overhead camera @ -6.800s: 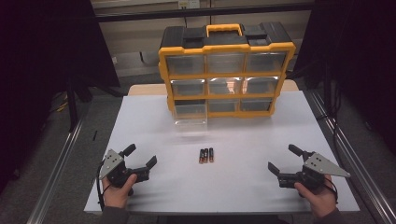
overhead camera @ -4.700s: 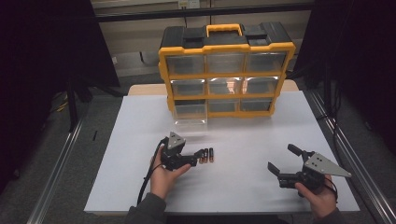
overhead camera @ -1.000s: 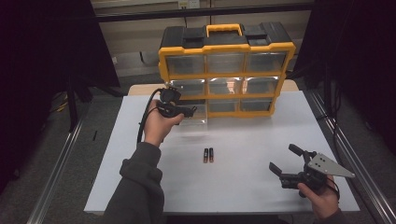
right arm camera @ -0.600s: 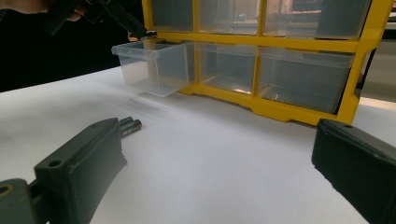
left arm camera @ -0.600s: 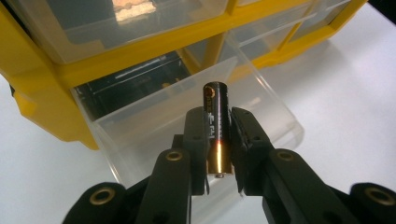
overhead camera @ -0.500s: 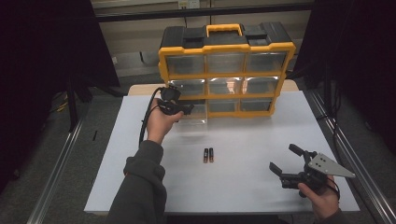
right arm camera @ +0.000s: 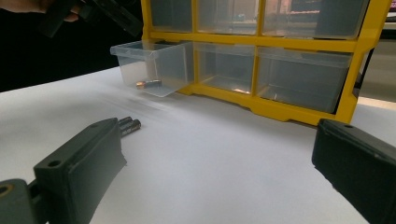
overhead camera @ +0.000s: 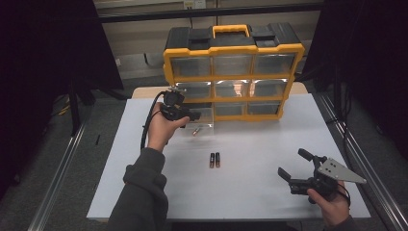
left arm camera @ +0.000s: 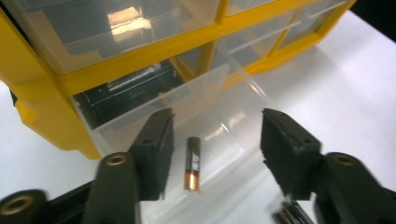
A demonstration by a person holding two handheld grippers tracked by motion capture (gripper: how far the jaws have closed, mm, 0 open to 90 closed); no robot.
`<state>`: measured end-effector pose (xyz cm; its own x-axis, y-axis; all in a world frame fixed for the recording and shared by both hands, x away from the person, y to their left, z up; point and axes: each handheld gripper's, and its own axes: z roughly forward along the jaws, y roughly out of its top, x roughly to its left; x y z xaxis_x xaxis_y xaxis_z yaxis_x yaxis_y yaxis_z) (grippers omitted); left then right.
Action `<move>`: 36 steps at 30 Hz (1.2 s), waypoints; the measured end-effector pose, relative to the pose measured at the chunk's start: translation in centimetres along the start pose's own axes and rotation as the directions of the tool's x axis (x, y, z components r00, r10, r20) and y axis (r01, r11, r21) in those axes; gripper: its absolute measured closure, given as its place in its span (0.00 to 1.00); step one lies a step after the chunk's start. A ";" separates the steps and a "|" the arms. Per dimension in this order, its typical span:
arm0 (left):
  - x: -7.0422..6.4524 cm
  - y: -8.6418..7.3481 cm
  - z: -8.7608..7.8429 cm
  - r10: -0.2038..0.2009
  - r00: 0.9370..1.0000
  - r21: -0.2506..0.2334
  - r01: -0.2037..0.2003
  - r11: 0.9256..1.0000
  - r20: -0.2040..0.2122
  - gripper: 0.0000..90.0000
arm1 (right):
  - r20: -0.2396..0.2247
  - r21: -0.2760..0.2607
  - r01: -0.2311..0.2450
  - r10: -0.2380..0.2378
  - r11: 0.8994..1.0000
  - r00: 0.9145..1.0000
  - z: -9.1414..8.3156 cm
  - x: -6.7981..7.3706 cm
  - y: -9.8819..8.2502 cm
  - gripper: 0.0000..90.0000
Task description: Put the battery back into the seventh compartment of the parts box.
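Note:
A yellow and black organizer [overhead camera: 233, 72] with clear drawers stands at the back of the white table [overhead camera: 240, 192]. Its bottom-left drawer [overhead camera: 202, 121] is pulled out, and one battery [left arm camera: 192, 163] lies on the drawer floor, also seen as battery [right arm camera: 148, 84]. My left gripper [left arm camera: 215, 140] hangs open just above that drawer, one jaw on each side of the battery and not touching it. Two batteries [overhead camera: 214, 160] lie side by side mid-table. My right gripper [overhead camera: 292, 163] rests open near the front right, holding nothing.
The organizer's other drawers [right arm camera: 299, 74] are pushed in. A metal rail [overhead camera: 57, 183] runs along the table's left side and another [overhead camera: 365, 163] along its right. The left forearm [overhead camera: 144, 192] stretches across the table's left half.
The left gripper went to the three batteries, lifted one and carried it to the pulled-out drawer, where it now lies. Two batteries stay on the table. The right gripper has barely moved.

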<state>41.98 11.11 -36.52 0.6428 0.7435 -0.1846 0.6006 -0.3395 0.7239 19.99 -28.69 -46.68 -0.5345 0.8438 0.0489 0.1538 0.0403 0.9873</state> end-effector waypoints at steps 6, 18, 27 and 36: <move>-1.0 -0.4 -1.5 0.030 0.999 -0.017 -0.029 0.999 0.042 0.32 | 0.002 0.004 -0.002 0.002 1.000 1.000 0.0 0.1 0.0 0.02; -2.7 -2.1 -1.7 0.084 0.992 -0.016 -0.083 0.996 0.089 0.24 | 0.004 0.002 0.001 -0.002 1.000 1.000 0.0 0.0 0.0 0.02; -4.7 -4.3 -0.8 0.135 0.984 -0.017 -0.134 0.991 0.116 0.23 | 0.004 -0.002 -0.008 0.008 1.000 1.000 0.0 0.1 0.1 0.02; -5.2 -6.1 0.5 0.134 0.984 0.007 -0.136 0.991 0.119 0.24 | 0.002 -0.001 -0.006 0.006 1.000 1.000 0.0 0.1 0.1 0.02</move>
<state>35.18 8.99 -40.35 0.7693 0.6175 -0.1638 0.5110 -0.4408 0.7379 19.97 -28.57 -46.63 -0.5318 0.8451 0.0542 0.1559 0.0348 0.9872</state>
